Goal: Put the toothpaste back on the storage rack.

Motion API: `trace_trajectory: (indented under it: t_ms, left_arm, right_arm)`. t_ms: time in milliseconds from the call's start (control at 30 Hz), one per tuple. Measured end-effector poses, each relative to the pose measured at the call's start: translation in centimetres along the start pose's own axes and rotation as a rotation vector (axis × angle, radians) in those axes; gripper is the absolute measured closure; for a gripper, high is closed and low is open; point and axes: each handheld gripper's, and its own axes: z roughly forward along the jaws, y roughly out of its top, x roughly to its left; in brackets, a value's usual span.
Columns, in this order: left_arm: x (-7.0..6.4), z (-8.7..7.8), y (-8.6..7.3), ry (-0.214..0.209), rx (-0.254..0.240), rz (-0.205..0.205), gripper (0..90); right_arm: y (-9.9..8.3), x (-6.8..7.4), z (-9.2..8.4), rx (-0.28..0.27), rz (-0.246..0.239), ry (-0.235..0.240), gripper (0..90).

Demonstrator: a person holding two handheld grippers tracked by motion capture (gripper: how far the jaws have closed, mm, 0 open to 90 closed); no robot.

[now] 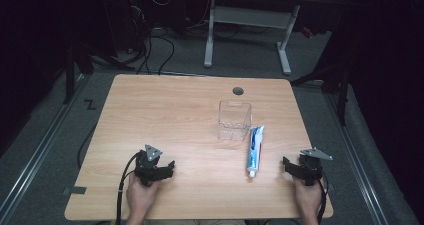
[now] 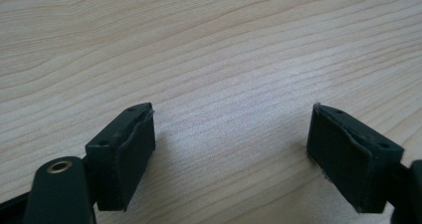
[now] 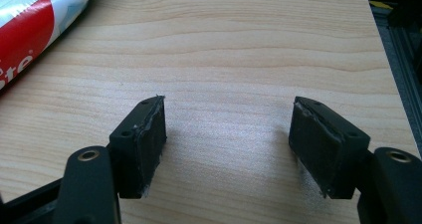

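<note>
A white, blue and red toothpaste tube (image 1: 255, 150) lies flat on the wooden table (image 1: 165, 110), cap toward the person; its red and white end (image 3: 35, 30) fills the top left corner of the right gripper view. Just beyond the tube stands a clear plastic box (image 1: 233, 120), upright and empty. My left gripper (image 1: 162, 172) rests near the table's front left, held by a hand, and its jaws (image 2: 231, 149) stand wide apart over bare wood. To the right of the tube, near the front right corner, my right gripper (image 1: 290, 166) is open (image 3: 229, 144) with nothing between its pads.
A round cable hole (image 1: 238, 91) sits near the table's far edge. The table's right edge (image 3: 385, 64) runs close beside the right gripper. Beyond the table are a white desk frame (image 1: 250, 30) and cables on the floor.
</note>
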Motion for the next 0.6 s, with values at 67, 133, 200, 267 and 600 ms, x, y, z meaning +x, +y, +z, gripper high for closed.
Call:
trace_trajectory:
  t_ms: [67,133,200,267,600]
  left_arm:
    - [0.0,0.0,0.0,0.0,0.0,0.0,19.4]
    - [-0.01,0.02,0.01,0.001,0.0,-0.002,19.4]
    - [-0.01,0.02,0.01,0.001,-0.001,-0.002,19.4]
    - [-0.01,0.02,0.01,0.001,0.0,-0.002,19.4]
    - [-0.01,0.04,0.02,0.002,-0.001,-0.003,19.4]
  right_arm:
    - [0.0,0.02,-0.01,0.001,0.002,0.0,30.9]
    - [0.0,0.03,-0.01,0.001,0.003,0.0,30.9]
    - [0.01,0.04,-0.01,0.001,0.005,-0.001,31.0]
    - [0.01,0.05,-0.01,0.001,0.005,0.0,30.9]
    - [0.07,0.07,0.05,0.0,-0.003,0.009,31.0]
